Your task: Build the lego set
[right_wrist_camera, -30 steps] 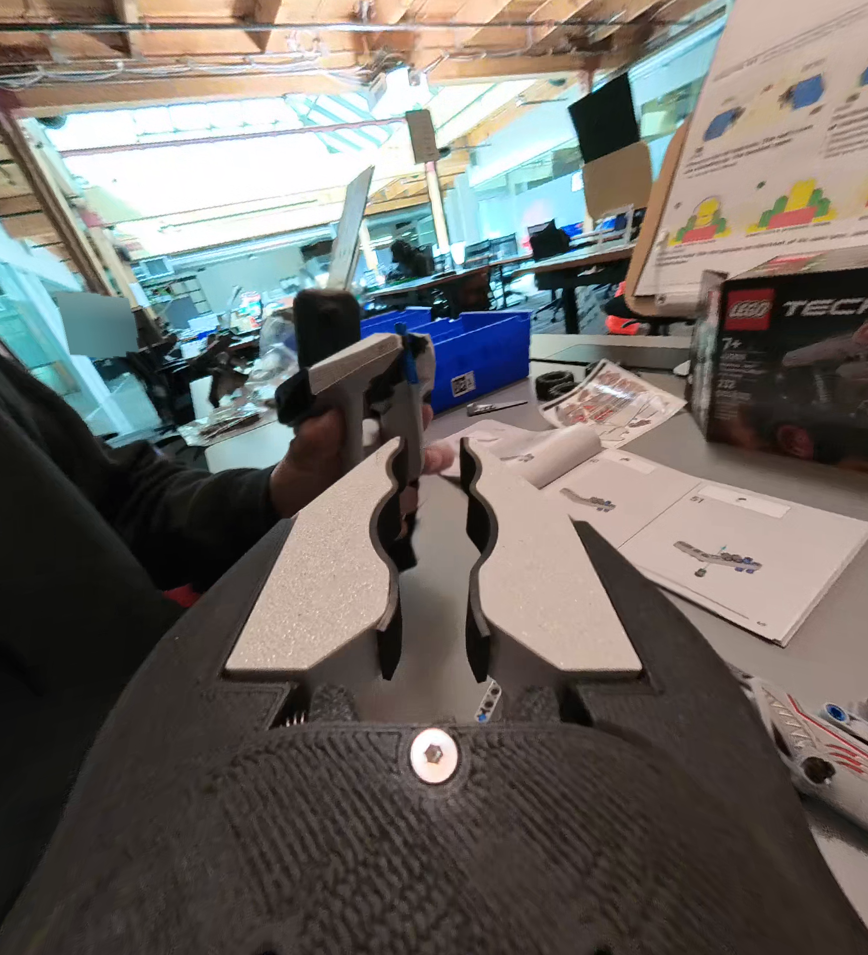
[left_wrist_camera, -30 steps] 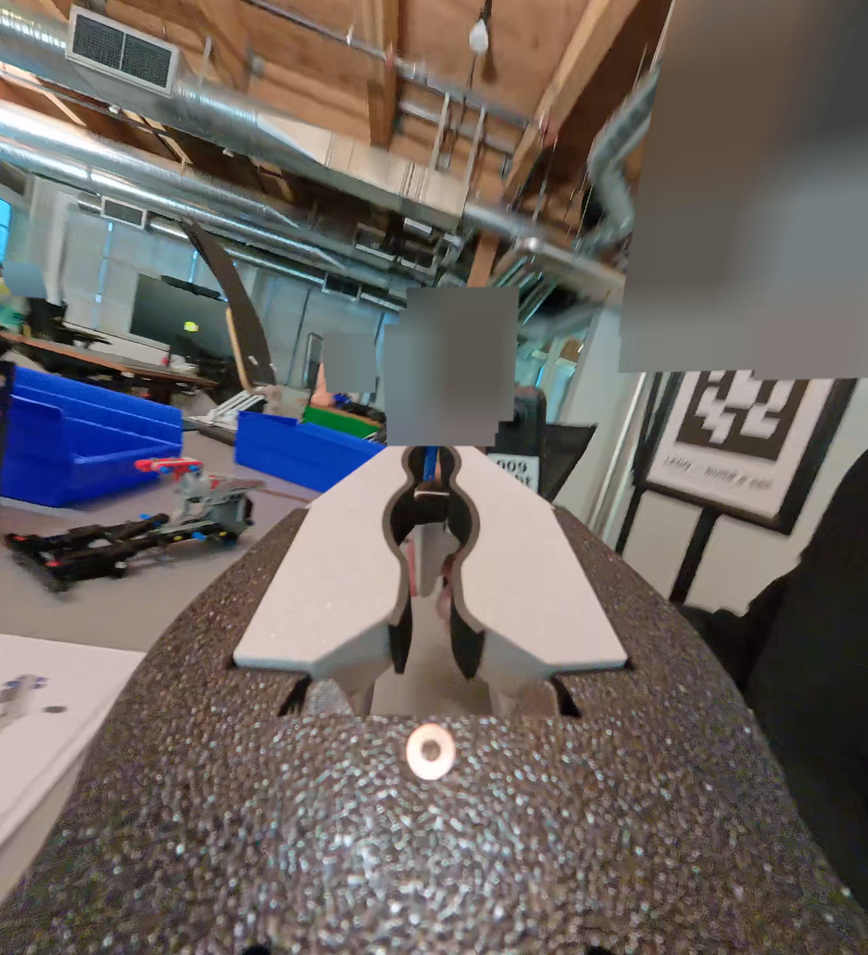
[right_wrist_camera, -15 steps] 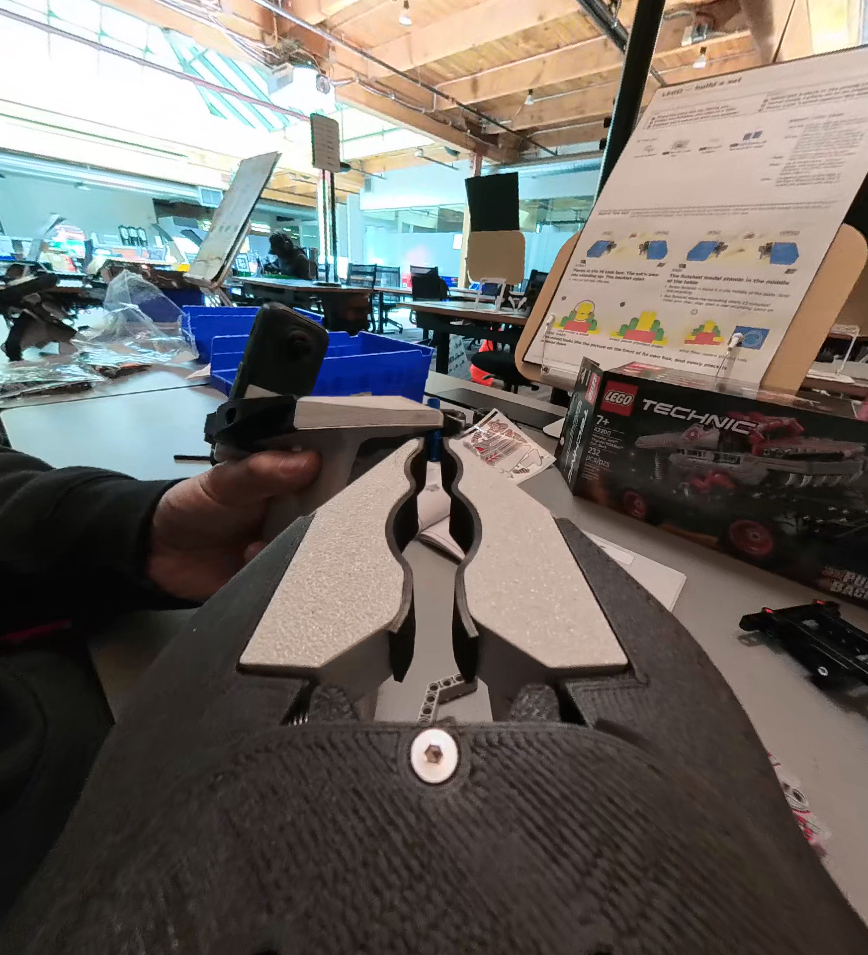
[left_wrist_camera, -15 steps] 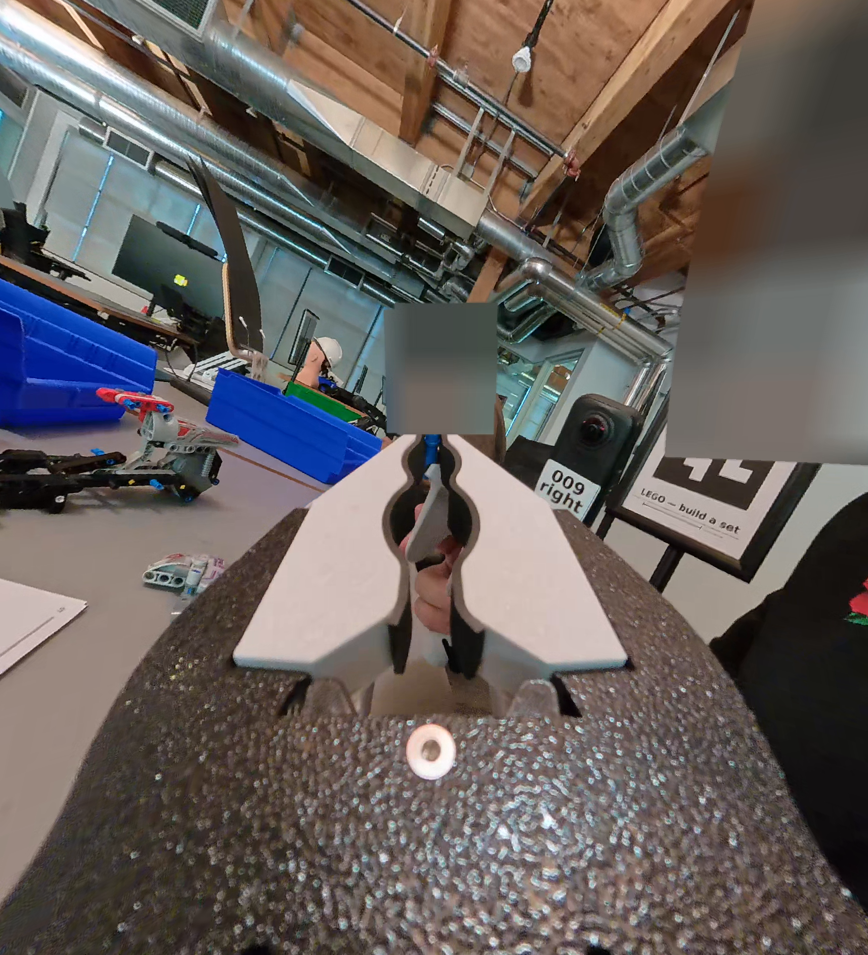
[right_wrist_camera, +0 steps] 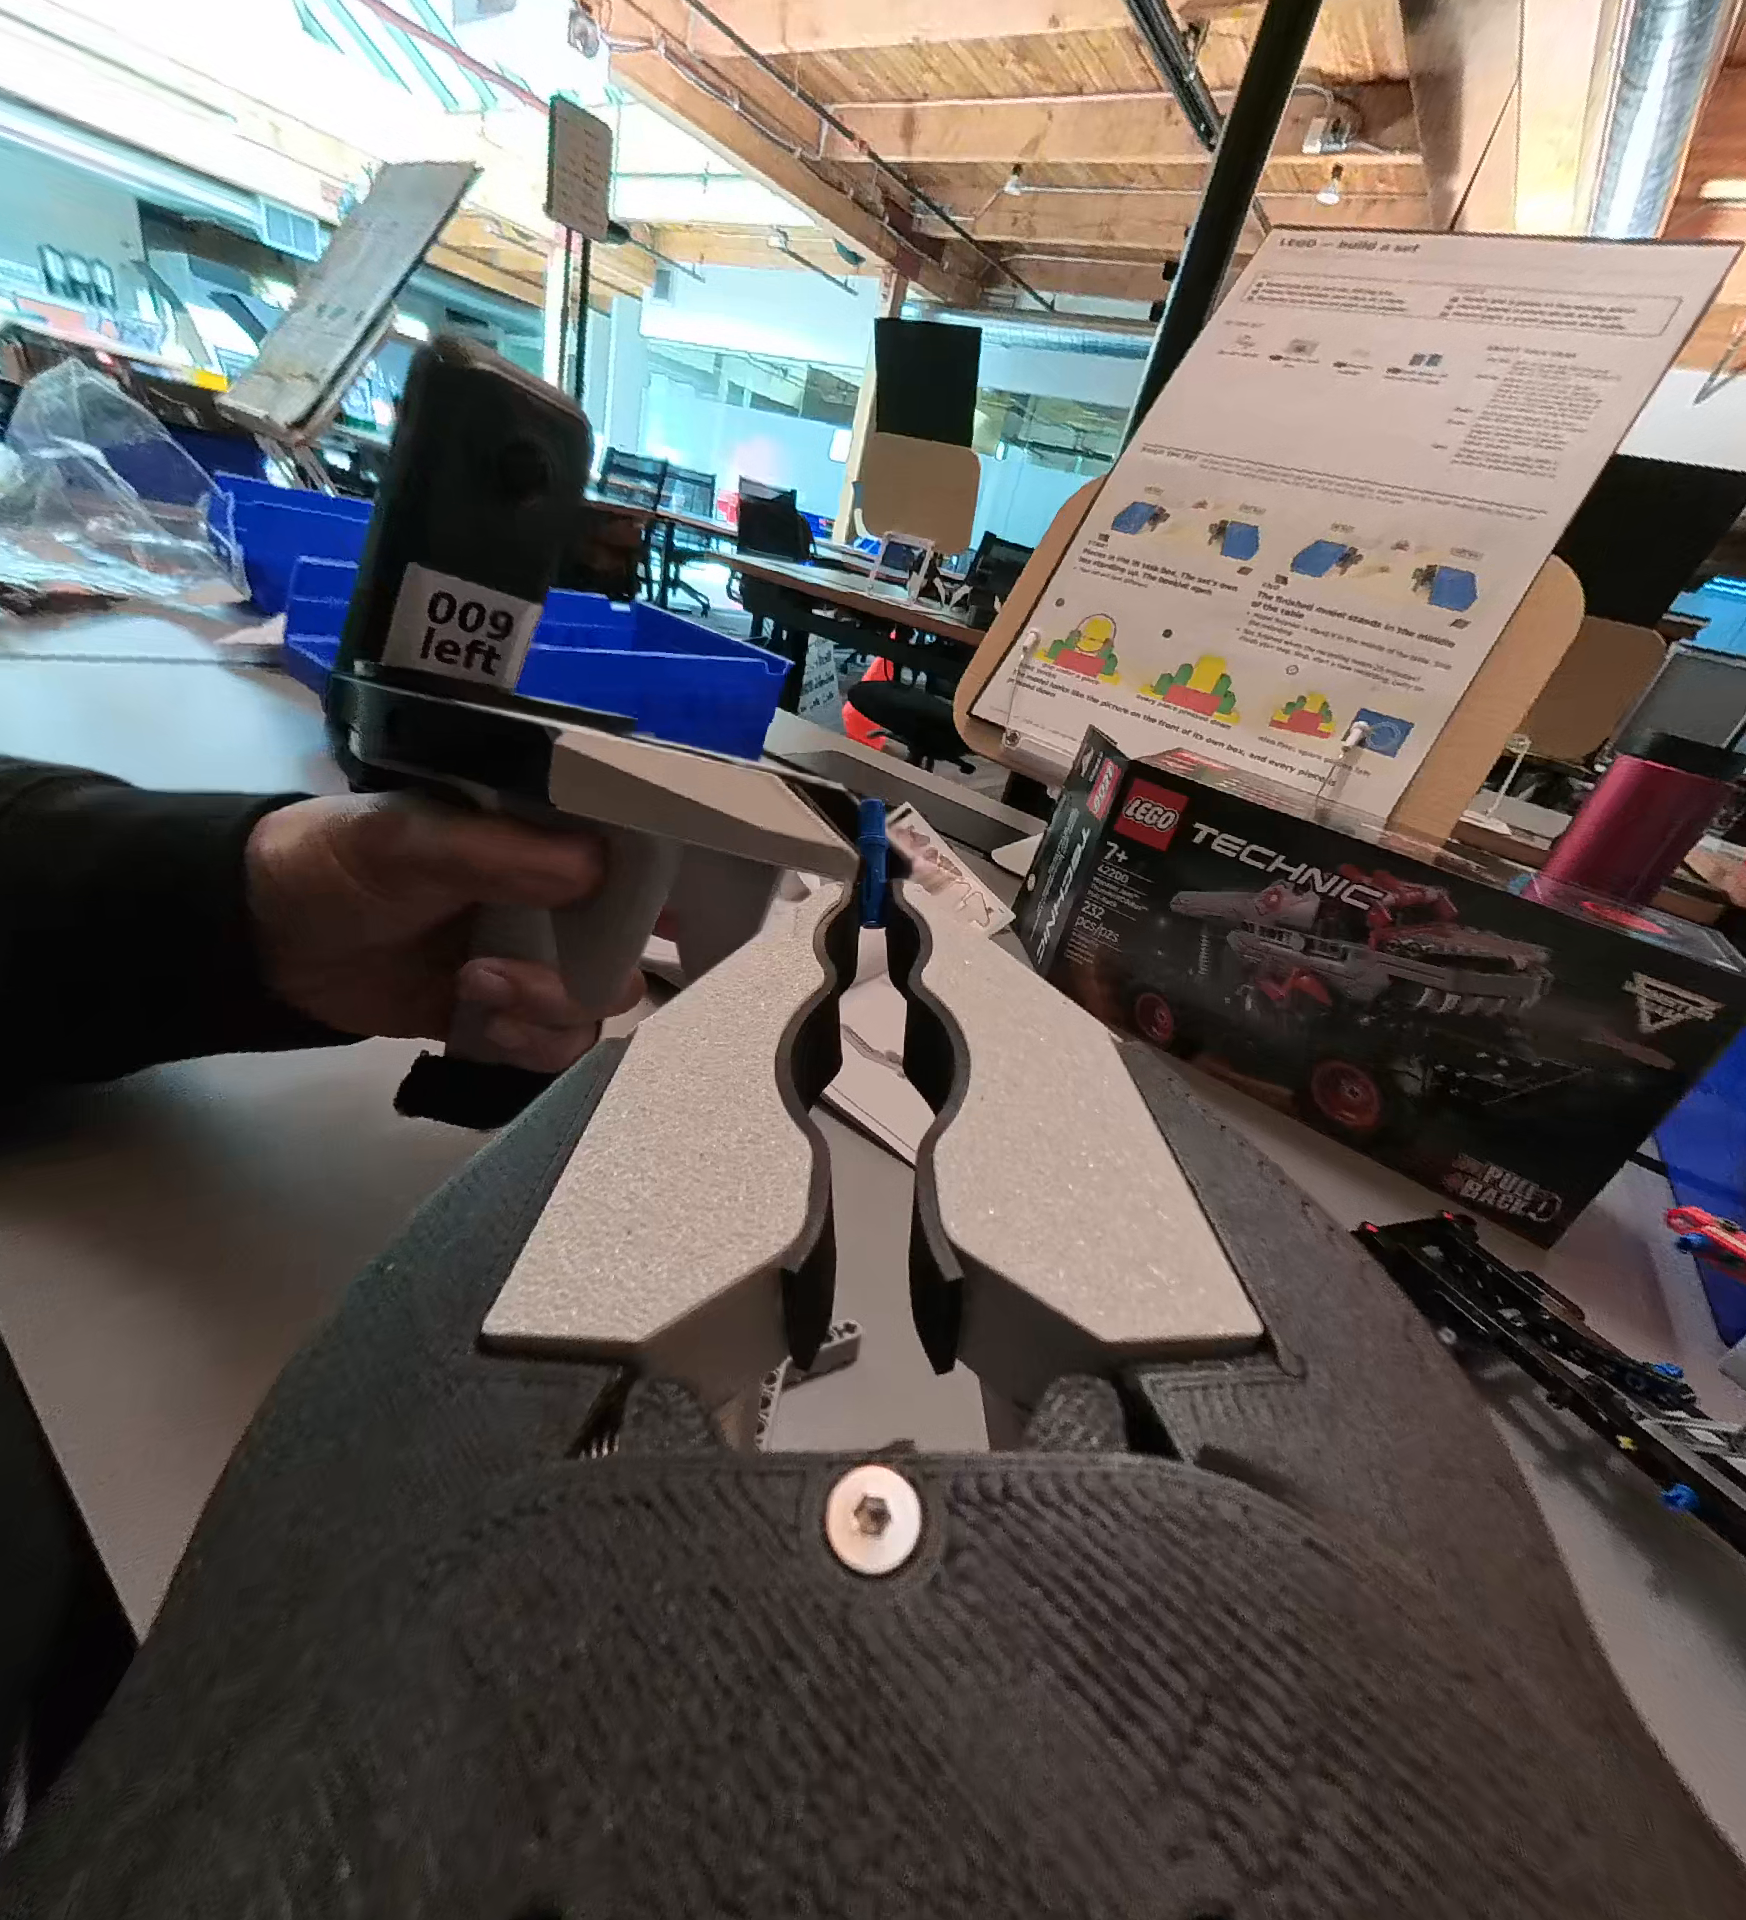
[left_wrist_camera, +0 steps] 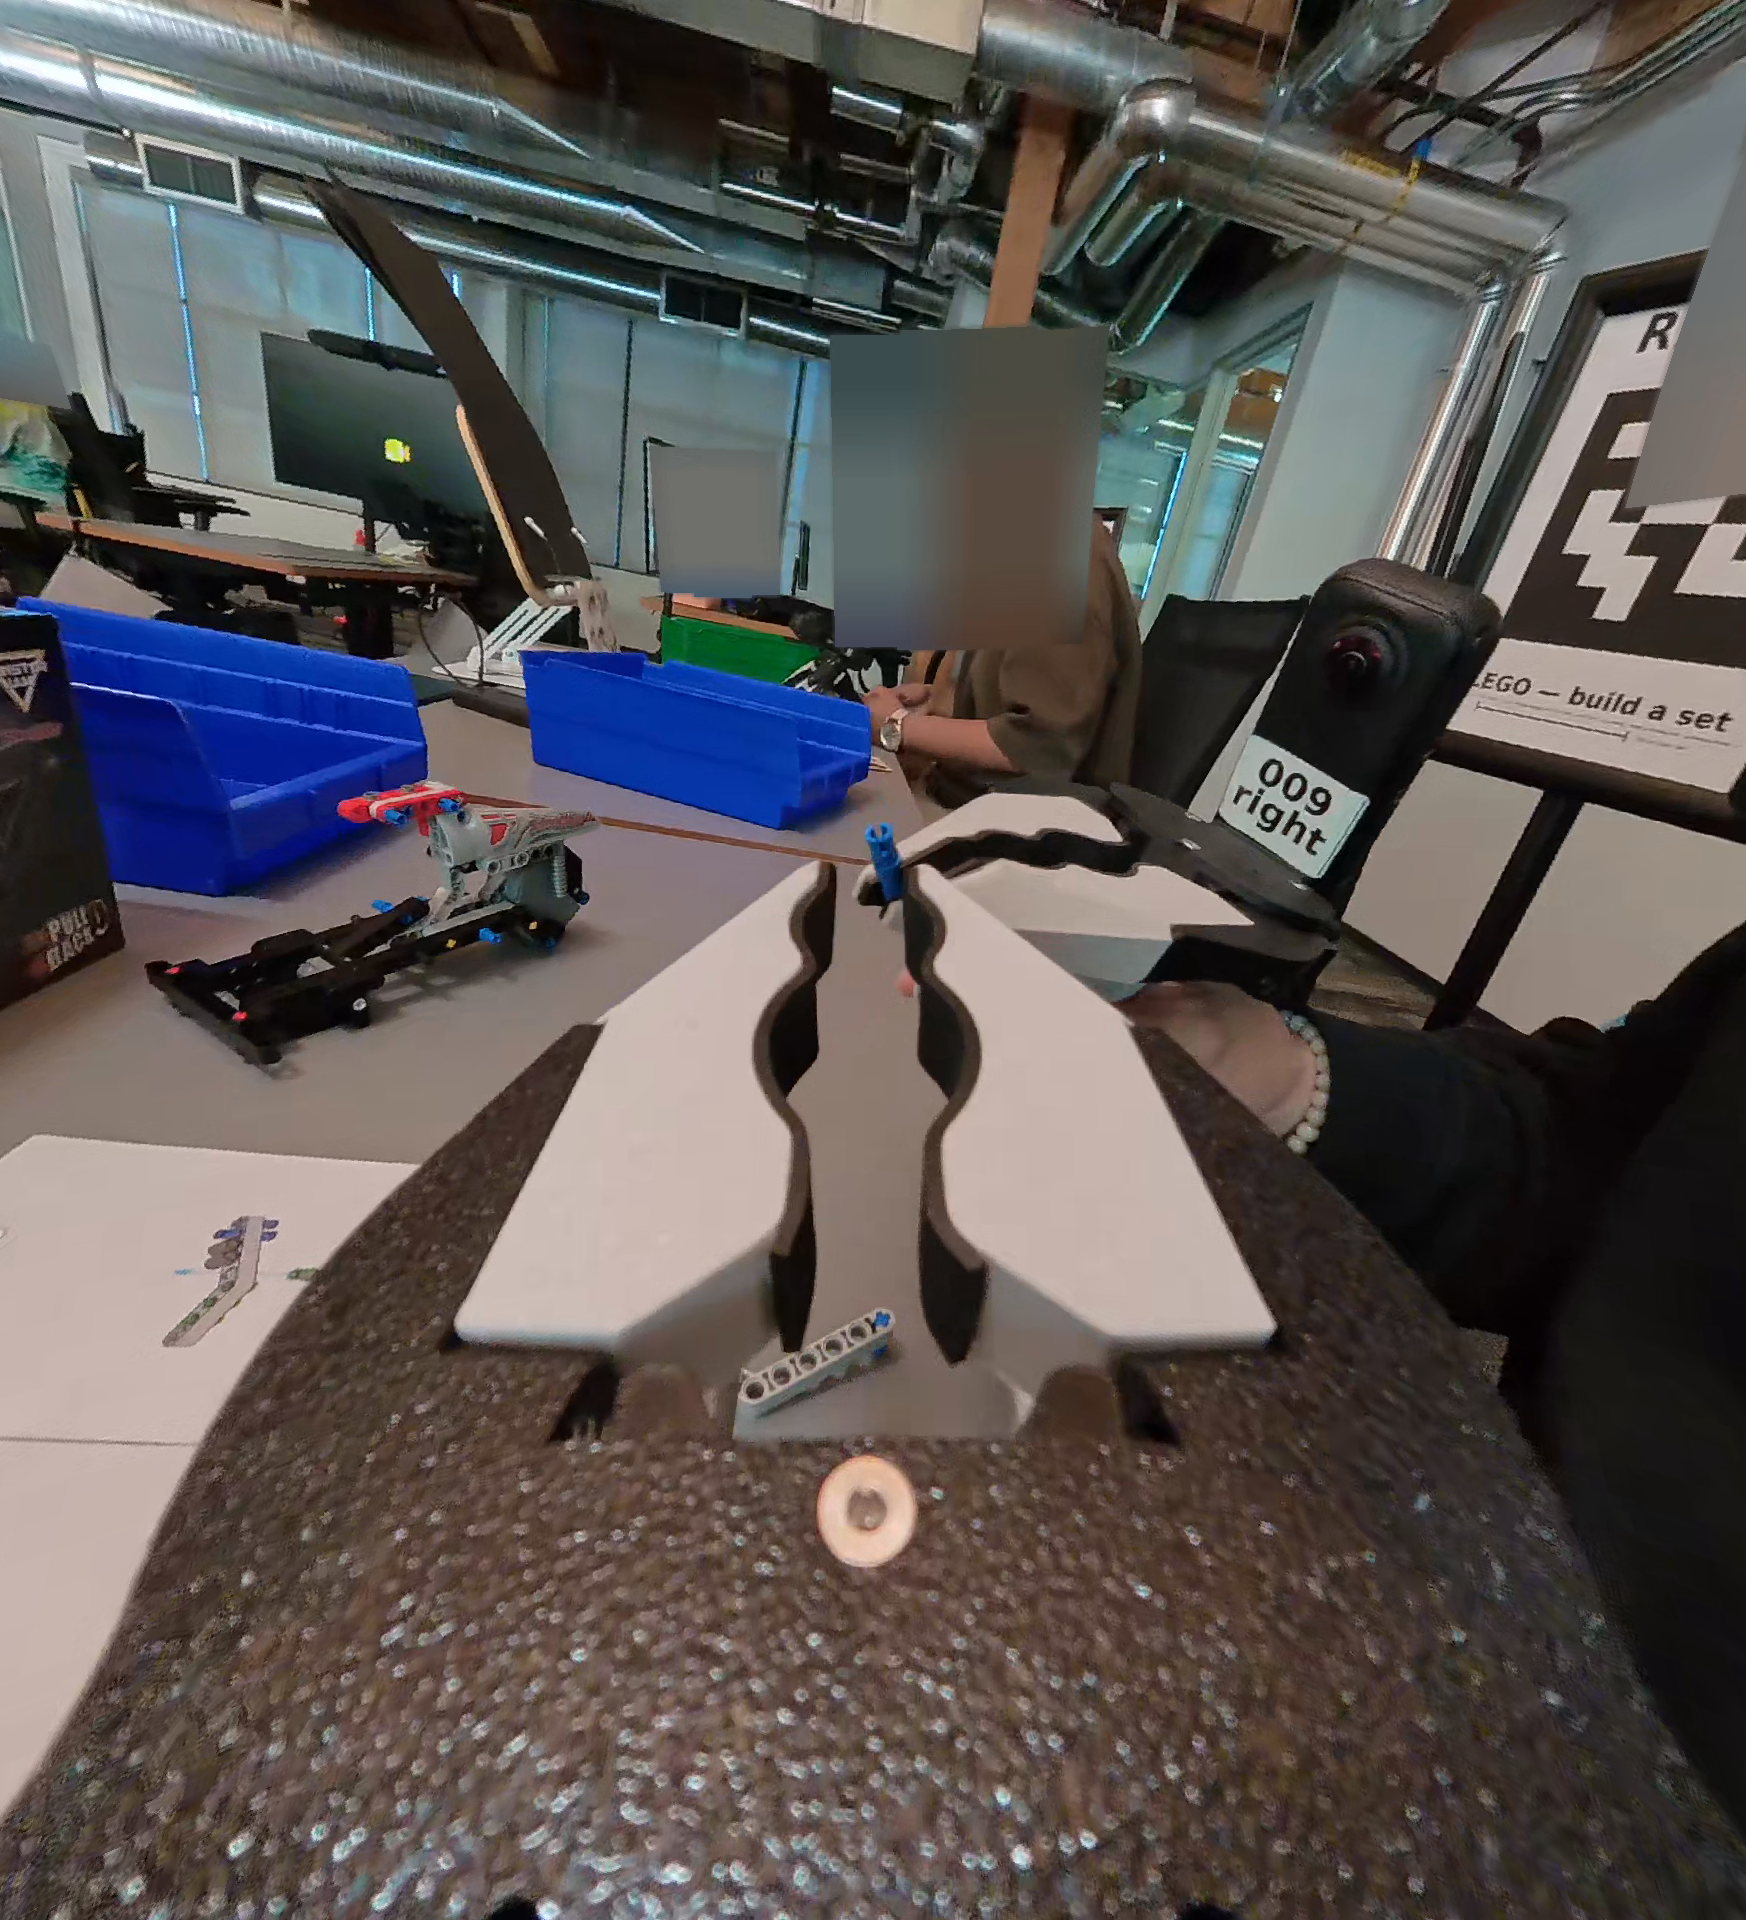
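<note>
Loosening over the last half second, the left gripper [left_wrist_camera: 867, 883] had let its fingers spread a little. In the left wrist view a clear gap showed at their tips, wider than the blue pin [left_wrist_camera: 879, 844] that stood there, and neither tip seemed to press on it. A moment earlier those tips had been pinched shut on that pin. This looked like a hand-over in mid-air above the counter [left_wrist_camera: 69, 1081], with the half-built chassis [left_wrist_camera: 349, 956] lying untouched at centre left of that frame.

Down at the base of the fingers, a grey beam [left_wrist_camera: 815, 1363] lay flat on the counter, probably the part the pin was meant for.

To the right, the right gripper [right_wrist_camera: 869, 914] came in crosswise. Its fingers were nearly together, and the pin's lower end sat between their tips, apparently clamped. The pin therefore seemed to be carried by the right side. The set box [right_wrist_camera: 1368, 966] stood at the right of that view.
</note>
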{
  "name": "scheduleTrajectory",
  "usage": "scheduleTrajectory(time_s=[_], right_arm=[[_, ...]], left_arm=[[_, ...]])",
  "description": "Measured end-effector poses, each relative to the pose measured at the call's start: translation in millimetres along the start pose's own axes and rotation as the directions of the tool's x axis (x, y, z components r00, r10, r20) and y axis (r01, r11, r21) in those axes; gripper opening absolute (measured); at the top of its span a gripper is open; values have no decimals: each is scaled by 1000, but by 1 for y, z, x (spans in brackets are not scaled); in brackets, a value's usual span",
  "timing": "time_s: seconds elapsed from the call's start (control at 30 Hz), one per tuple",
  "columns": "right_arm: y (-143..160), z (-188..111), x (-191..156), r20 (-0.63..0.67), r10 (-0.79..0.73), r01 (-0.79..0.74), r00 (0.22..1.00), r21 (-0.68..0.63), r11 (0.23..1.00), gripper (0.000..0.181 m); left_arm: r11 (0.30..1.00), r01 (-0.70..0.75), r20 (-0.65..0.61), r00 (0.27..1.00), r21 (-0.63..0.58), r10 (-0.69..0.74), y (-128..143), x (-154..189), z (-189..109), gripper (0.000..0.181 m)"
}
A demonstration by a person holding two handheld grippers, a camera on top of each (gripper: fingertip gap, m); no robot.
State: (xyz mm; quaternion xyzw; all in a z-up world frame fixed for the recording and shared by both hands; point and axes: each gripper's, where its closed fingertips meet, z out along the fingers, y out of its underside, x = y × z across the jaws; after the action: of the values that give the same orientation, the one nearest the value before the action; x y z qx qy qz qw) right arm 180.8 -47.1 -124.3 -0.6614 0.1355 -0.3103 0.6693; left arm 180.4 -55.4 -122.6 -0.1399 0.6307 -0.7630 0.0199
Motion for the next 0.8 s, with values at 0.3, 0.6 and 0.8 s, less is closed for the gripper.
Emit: scheduleTrajectory(time_s=[0.3,0.6,0.8], right_arm=[[11,3,-4,-20,-156,155,988,-65,986,3],[28,3,-9,64,-115,124,991,-160,979,3],[87,-26,-9,145,207,-108,967,-506,856,29]], left_arm=[[999,34,-9,999,-42,-34,6,-1,-3,4],[983,-3,-30,1000,-182,-2,21,-5,-9,3],[931,-73,-72,996,-358,51,43,-19,-24,3]])
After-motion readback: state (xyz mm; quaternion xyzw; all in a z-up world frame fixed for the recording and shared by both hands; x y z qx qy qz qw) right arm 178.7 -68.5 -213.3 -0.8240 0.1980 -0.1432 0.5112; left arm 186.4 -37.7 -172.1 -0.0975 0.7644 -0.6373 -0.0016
